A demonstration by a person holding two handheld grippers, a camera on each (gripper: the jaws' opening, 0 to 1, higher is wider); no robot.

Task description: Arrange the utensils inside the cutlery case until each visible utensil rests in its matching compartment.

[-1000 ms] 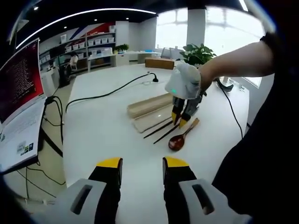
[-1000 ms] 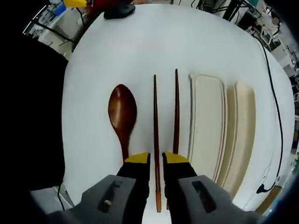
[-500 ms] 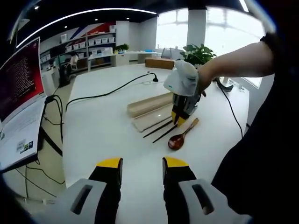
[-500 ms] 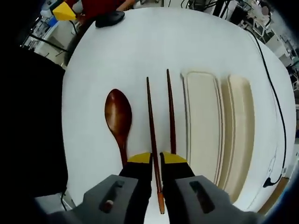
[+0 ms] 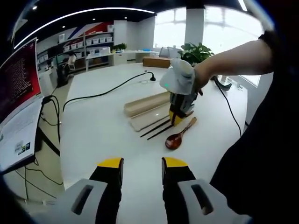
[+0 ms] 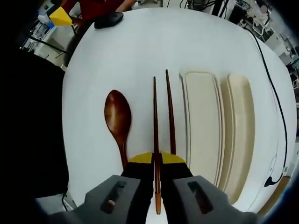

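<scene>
Main risk from here, as a judgement: the right gripper [image 6: 156, 157] has its yellow-tipped jaws pinched on just one thin dark-brown wooden chopstick [image 6: 155, 121], gripped near its butt end, so most of the stick hangs out front; it could pivot or slip w/ any quick swing, and the tip could knock the second dark-brown chopstick [image 6: 169, 112] lying just beside it, or clip the case rim on the way in. Grip is narrow, stick is smooth, so a twist looks likely if moved fast. Held stick runs straight fwd between the jaws, nearly parallel to its mate. The glossy reddish-brown wooden spoon [image 6: 118, 119] lies flat on the white round table [image 6: 140, 46], bowl away from the camera, on the far side of the sticks from the case. The long beige cutlery case [image 6: 203, 121], w/ a second beige tray or lid [image 6: 243, 126] alongside, sits just beside the sticks, looks empty. Nothing in compartments yet. Left gripper [image 5: 142, 162] hovers well back over bare table, jaws apart, holding nothing; in its view the right gripper [image 5: 176, 118] is down at the sticks.
</scene>
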